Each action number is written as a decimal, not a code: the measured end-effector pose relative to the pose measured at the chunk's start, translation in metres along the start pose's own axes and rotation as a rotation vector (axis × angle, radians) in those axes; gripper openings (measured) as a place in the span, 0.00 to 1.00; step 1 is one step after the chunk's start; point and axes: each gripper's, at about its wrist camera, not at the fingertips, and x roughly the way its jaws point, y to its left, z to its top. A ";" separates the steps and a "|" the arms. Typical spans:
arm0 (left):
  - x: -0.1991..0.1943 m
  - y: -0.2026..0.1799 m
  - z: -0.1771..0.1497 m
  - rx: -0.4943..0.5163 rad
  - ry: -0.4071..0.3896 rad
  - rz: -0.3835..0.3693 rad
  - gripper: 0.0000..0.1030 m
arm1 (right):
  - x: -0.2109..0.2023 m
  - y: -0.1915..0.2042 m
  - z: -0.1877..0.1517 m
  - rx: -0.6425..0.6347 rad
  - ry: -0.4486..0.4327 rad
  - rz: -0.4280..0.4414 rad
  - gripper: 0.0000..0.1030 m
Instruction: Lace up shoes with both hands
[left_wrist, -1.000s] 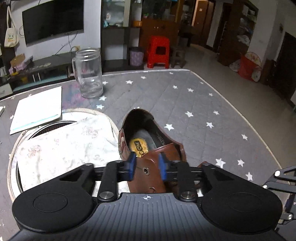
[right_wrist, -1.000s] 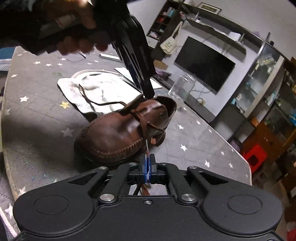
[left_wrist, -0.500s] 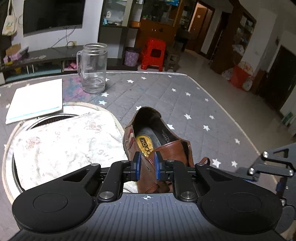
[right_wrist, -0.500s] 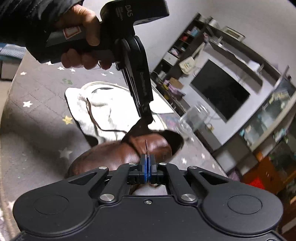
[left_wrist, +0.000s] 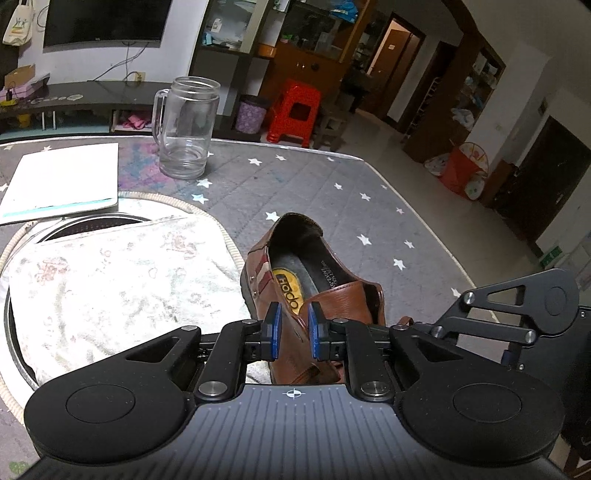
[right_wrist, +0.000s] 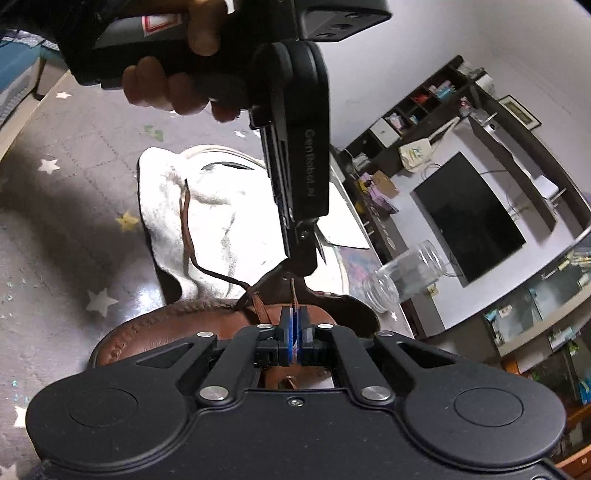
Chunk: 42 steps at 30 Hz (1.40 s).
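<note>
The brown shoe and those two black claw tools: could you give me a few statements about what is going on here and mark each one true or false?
1. The right gripper has its jaws shut on a thin brown lace. True.
2. The left gripper has its jaws pressed fully together. False: a gap shows between them, with a brown leather flap of the shoe standing in it.
3. The glass mug lies tipped over on the cloth. False: it stands upright on the star-patterned cover, beyond the white cloth.
4. The other end of the lace trails loose over the white cloth. True.
5. The shoe holds a foot. False: its opening is empty, showing a yellow label.
</note>
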 end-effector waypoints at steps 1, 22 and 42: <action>0.000 0.000 0.000 0.001 0.000 -0.001 0.15 | 0.001 0.001 0.000 -0.005 -0.001 0.002 0.02; 0.000 -0.001 0.002 0.049 -0.006 -0.028 0.22 | 0.017 -0.002 0.002 -0.051 -0.005 0.030 0.02; 0.016 -0.046 -0.019 0.686 0.072 0.085 0.20 | 0.020 -0.002 0.000 -0.074 -0.016 0.026 0.02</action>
